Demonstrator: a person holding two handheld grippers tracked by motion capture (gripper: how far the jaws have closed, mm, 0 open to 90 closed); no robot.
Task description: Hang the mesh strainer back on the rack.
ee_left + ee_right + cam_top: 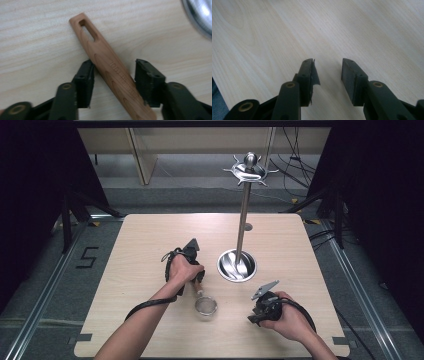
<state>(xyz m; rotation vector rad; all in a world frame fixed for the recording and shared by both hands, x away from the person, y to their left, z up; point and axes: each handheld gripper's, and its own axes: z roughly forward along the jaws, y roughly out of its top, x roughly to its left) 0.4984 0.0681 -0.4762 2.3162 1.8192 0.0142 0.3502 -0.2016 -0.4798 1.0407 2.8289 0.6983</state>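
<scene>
The strainer's wooden handle (110, 72) lies slantwise between the spread jaws of the left tool (113, 80); the right tool (327, 75) gapes over bare counter (262, 37).

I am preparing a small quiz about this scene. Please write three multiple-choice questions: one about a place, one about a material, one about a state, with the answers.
1. Where does the small strainer lie?
A. On the table, between the two hands
B. Inside the round steel base
C. Hanging from the top of the stand

2. What is the handle between the left gripper's jaws made of?
A. Blue plastic
B. Light brown wood
C. Bare steel

3. How do the jaws of the right gripper stand?
A. Shut on a spoon
B. Shut on the handle
C. Apart, with nothing between them

Answers:
1. A: the high view shows it on the table, near the left gripper.
2. B: the left gripper view shows wood grain and a slot.
3. C: bare table shows between them.
</scene>
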